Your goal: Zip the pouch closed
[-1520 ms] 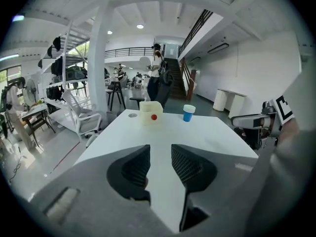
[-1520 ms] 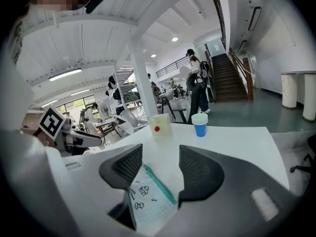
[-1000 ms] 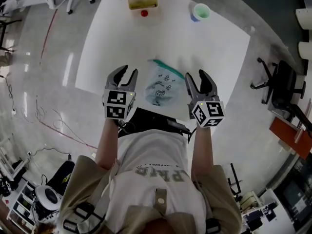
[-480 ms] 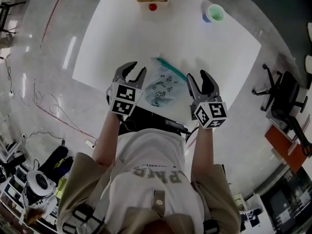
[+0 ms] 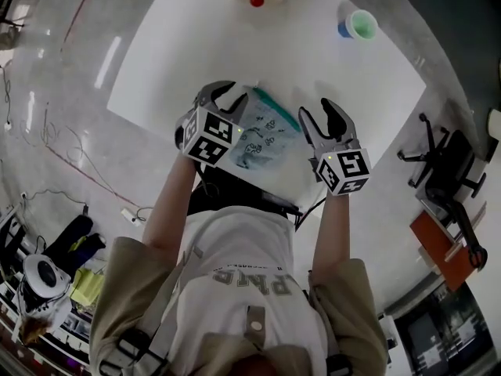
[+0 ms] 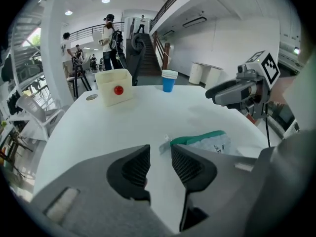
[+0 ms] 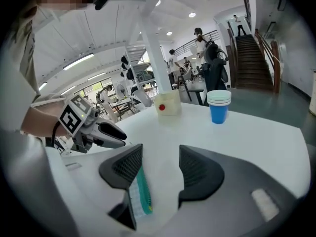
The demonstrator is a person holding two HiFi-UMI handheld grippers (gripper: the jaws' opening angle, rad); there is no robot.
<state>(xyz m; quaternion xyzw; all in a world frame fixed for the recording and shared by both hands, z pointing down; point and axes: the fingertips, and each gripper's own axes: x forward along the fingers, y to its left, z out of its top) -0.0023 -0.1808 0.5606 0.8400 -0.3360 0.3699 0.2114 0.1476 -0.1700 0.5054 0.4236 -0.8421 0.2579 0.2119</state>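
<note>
A clear pouch (image 5: 264, 138) with dark printed figures and a green zip band (image 5: 275, 108) lies flat on the white table (image 5: 329, 69), near its front edge. My left gripper (image 5: 222, 98) hovers at the pouch's left corner, open with a narrow gap and nothing held. In the left gripper view the zip's pale end tab (image 6: 165, 144) lies just past the gap between the jaws (image 6: 160, 158), with the green band (image 6: 198, 138) running off to the right. My right gripper (image 5: 320, 113) stands open at the pouch's right side; the green band (image 7: 143, 191) shows beside its left jaw.
A cream box (image 6: 114, 87) with a red ball (image 5: 257, 0) on its front stands at the table's far edge. Stacked cups (image 5: 358, 26) sit far right. An office chair (image 5: 440, 159) stands on the floor to the right. People stand in the hall behind.
My left gripper has moved forward and right, up to the pouch's left corner. The right gripper has shifted only a little forward. The head view has tilted, so the table's far objects sit higher.
</note>
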